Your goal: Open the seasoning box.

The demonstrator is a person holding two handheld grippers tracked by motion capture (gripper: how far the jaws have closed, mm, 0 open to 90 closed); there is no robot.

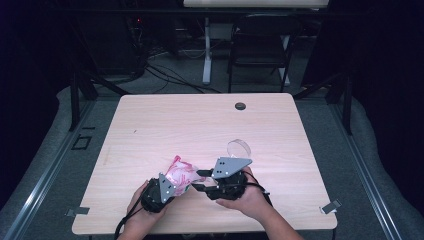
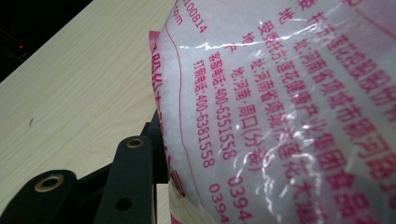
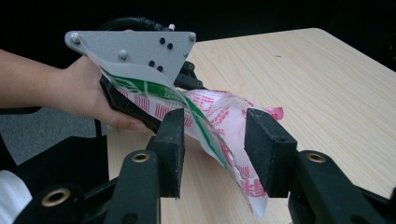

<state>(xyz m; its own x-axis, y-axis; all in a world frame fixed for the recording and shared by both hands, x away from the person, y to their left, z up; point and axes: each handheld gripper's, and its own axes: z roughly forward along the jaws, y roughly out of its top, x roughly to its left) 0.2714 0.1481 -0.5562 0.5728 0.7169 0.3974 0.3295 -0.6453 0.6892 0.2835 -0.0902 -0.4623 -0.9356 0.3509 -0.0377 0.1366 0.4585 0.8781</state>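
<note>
I see the pink-printed plastic bag (image 1: 180,175) lifted off the surface (image 1: 165,125), just left of the clear round lid (image 1: 239,148). My left claw (image 1: 176,187) pinches the bag's near end; my right claw (image 3: 212,154) stands spread around its loose far end, pads not pressing.

A plastic bag (image 1: 181,176) hangs above the table's (image 1: 150,125) near edge, between the left gripper (image 1: 177,189) and the right gripper (image 1: 199,180). A clear round lid (image 1: 239,148) lies just behind the right gripper; a small round cap (image 1: 240,106) sits near the far edge.
</note>
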